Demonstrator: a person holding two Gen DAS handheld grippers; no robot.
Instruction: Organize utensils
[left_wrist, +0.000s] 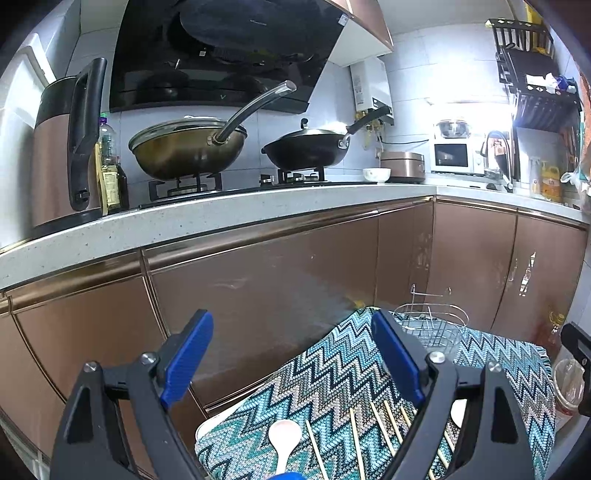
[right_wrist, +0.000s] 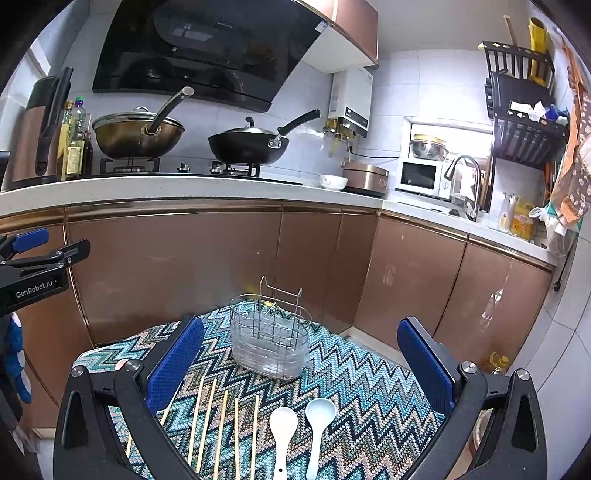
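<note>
Right gripper (right_wrist: 301, 363) wide open, empty, hovering over the tabletop (right_wrist: 369, 387) with its zigzag cloth. Left gripper (left_wrist: 291, 354) also spread wide, holding nothing, off to the left. Wire utensil holder (right_wrist: 271, 341) stands upright at the far middle, empty, light, may tip. Near edge: chopsticks (right_wrist: 221, 424) lying side by side, thin, stiff, likely to roll; pinch mid-shaft. Two white spoons (right_wrist: 282, 424) right of them, smooth, probably slippery; grip the handles.

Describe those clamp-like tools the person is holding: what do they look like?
Each gripper is black plastic, its two arms tipped with blue textured pads and silver bolts at the joints. The left gripper carries white "GenRobot.AI" lettering. A blue-and-white glove shows beneath it.
</note>
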